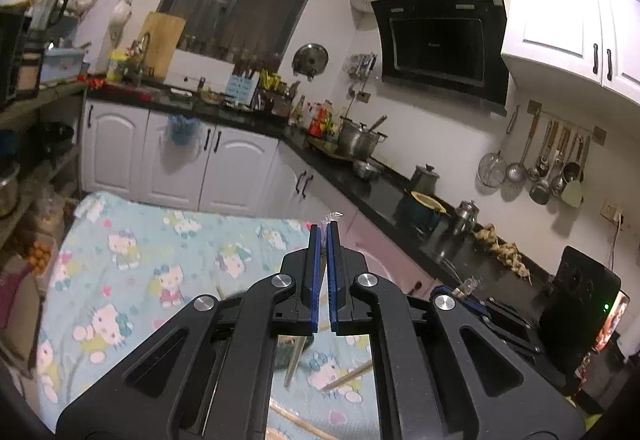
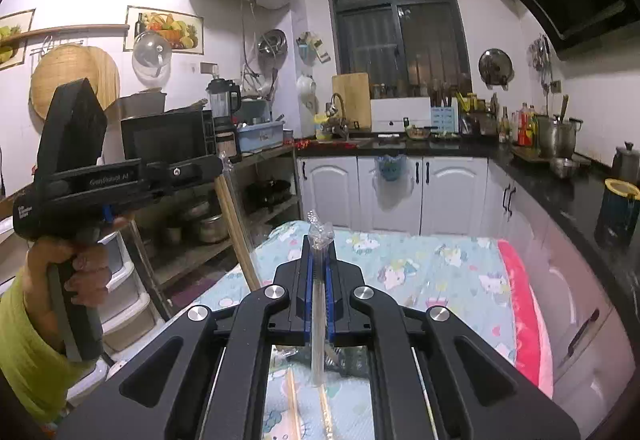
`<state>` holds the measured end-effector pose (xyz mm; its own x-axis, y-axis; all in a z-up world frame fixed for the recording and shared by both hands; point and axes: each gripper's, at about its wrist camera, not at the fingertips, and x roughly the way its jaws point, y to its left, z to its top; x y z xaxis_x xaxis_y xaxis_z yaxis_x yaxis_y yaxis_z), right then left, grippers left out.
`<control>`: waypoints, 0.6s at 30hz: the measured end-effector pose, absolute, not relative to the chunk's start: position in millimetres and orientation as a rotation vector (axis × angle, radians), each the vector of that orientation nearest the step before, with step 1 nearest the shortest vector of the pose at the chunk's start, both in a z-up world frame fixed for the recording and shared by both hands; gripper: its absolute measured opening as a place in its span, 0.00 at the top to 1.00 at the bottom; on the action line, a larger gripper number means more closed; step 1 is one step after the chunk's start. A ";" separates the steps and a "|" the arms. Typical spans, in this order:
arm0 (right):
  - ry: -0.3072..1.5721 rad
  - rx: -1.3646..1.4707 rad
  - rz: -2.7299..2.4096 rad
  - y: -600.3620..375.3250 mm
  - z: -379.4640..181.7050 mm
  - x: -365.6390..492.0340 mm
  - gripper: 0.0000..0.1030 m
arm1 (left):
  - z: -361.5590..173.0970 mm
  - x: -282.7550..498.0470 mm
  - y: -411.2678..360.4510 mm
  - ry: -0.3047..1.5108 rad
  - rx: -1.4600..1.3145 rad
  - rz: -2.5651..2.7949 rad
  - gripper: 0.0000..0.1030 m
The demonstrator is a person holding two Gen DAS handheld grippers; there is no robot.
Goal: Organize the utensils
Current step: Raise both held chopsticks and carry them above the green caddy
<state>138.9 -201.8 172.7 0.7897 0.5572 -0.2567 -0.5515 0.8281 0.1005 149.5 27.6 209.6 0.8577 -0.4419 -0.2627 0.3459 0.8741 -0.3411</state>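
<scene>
The right gripper and the left gripper each pinch a plastic-wrapped utensil above the cartoon tablecloth, and I judge the smooth wrapper could slip out if pressure weakens.

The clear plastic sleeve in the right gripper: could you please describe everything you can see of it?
The clear plastic sleeve is long, narrow and transparent, apparently a thin wrapper holding a pale stick-like utensil. The right gripper is shut on it between the blue pads. It runs lengthwise along the fingers, its crinkled, twisted end poking past the fingertips and its other end reaching back under the gripper, above the cartoon-print cloth.
</scene>
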 end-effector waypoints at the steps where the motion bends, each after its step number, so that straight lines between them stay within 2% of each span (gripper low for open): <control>1: 0.275 0.019 0.593 -201.6 176.3 140.6 0.95 | 213.2 150.9 28.3 0.336 -0.289 -0.415 0.99; 10: 0.232 0.018 0.573 -204.1 198.2 157.7 0.95 | 245.1 163.9 49.2 0.274 -0.288 -0.345 0.99; 18: 0.202 0.014 0.543 -201.5 213.7 172.9 0.95 | 249.0 183.4 64.6 0.268 -0.303 -0.288 0.99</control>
